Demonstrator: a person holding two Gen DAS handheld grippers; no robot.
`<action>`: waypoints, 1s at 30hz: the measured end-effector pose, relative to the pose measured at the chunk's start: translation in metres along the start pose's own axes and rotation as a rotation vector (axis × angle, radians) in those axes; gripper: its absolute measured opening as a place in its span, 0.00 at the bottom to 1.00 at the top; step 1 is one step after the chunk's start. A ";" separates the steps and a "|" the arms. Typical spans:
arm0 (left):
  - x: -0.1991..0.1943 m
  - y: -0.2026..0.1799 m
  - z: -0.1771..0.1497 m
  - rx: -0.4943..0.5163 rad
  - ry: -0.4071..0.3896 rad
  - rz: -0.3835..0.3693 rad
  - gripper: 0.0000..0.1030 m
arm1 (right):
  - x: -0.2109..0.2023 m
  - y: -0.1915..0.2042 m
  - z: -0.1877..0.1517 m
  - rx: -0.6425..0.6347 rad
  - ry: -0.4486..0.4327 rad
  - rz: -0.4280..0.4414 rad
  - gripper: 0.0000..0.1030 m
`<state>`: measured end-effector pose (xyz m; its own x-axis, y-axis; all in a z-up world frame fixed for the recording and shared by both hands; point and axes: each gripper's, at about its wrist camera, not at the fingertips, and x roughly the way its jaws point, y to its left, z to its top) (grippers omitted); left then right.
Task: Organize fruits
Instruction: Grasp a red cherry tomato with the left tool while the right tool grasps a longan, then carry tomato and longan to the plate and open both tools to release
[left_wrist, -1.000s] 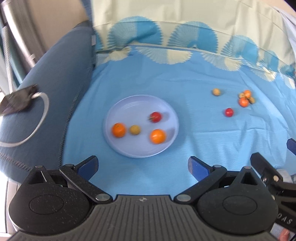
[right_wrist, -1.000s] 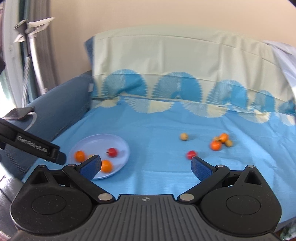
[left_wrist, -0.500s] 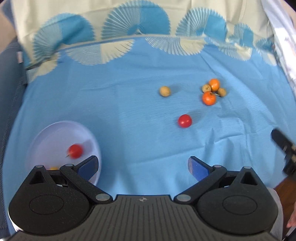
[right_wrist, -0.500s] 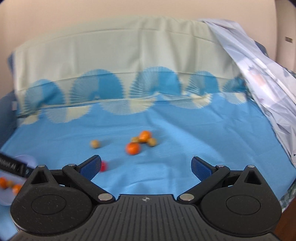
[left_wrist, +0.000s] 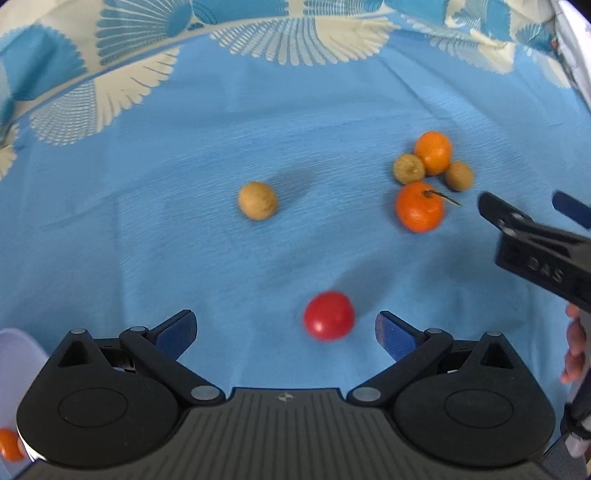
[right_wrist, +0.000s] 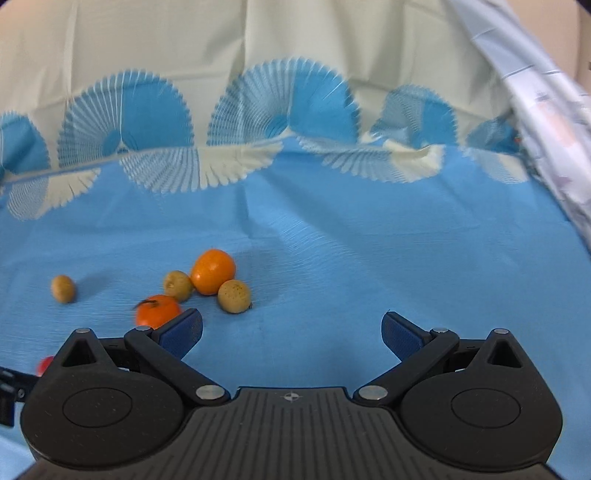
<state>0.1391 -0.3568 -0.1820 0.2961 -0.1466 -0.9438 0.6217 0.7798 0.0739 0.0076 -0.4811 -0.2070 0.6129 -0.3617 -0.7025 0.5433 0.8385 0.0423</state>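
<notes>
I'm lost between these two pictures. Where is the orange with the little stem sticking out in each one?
Left wrist view: the stemmed orange lies right of centre, nearest fruit of the cluster, with the red tomato below it.
Right wrist view: the stemmed orange sits low on the left, partly hidden behind the right gripper's left finger.
Shared landmark: the lone brown fruit, apart on the cluster's left in both.

Blue fan-patterned bedsheet (left_wrist: 184, 258) filling the frame, red tomato (left_wrist: 328, 315) lying lower centre, tan fruit (left_wrist: 257, 200) sitting mid-frame, oranges and tan fruits clustering (left_wrist: 428, 177) upper right, plate (left_wrist: 14, 365) peeking lower left.
</notes>
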 end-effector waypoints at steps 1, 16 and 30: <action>0.008 0.000 0.003 0.000 0.009 0.006 1.00 | 0.010 0.002 0.001 -0.007 0.002 0.007 0.99; 0.010 0.003 0.003 0.051 -0.010 -0.056 0.38 | 0.047 0.020 -0.008 -0.137 -0.076 0.077 0.36; -0.057 0.020 -0.023 0.034 -0.061 -0.007 0.33 | -0.027 0.013 -0.003 -0.048 -0.073 0.070 0.26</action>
<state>0.1174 -0.3188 -0.1342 0.3351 -0.1896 -0.9229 0.6474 0.7580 0.0793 -0.0033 -0.4588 -0.1894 0.6896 -0.3292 -0.6451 0.4707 0.8806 0.0538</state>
